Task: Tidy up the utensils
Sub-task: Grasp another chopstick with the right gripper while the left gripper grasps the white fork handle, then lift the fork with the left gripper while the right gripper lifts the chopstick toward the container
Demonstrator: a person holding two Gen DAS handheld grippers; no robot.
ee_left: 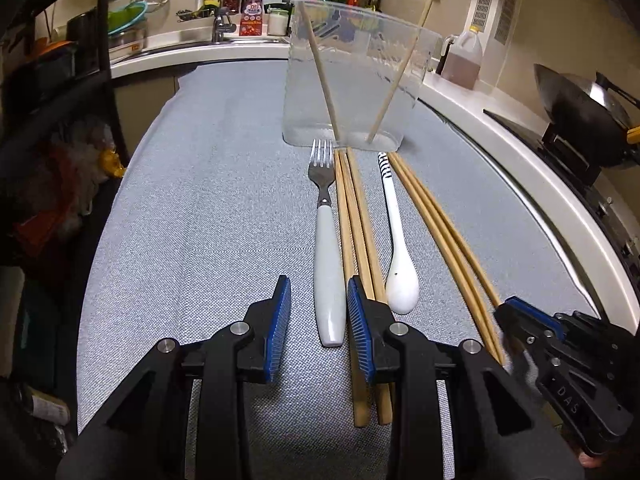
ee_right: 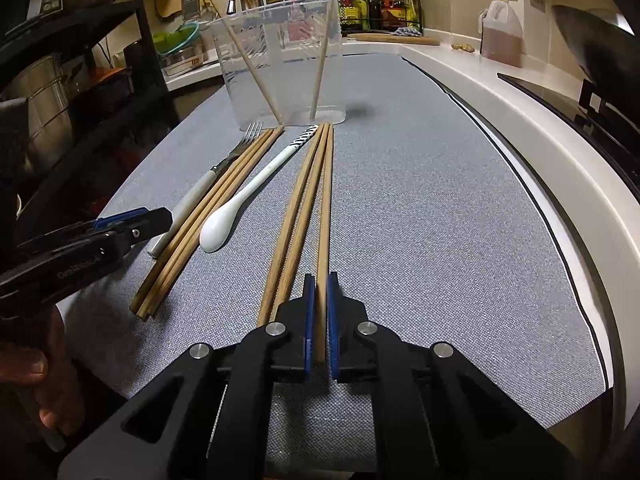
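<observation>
A clear plastic container (ee_left: 352, 76) stands on the grey mat with two chopsticks leaning inside; it also shows in the right wrist view (ee_right: 280, 60). In front lie a white-handled fork (ee_left: 329, 240), a bundle of chopsticks (ee_left: 358, 220), a white spoon (ee_left: 398, 248) and a second chopstick bundle (ee_left: 444, 232). My left gripper (ee_left: 319, 292) is open, its jaws either side of the fork handle's end. My right gripper (ee_right: 319, 292) is shut on the rightmost chopstick (ee_right: 325, 216) of the second bundle, beside two others (ee_right: 296, 216). The fork (ee_right: 200, 192) and spoon (ee_right: 240, 204) lie to its left.
The grey mat (ee_left: 200, 200) covers the counter. A white counter rim (ee_right: 540, 128) curves along the right, with a wok (ee_left: 580, 112) on the stove and an oil jug (ee_left: 462, 56). A sink and tap (ee_left: 216, 4) stand behind; a dark rack (ee_right: 60, 80) stands on the left.
</observation>
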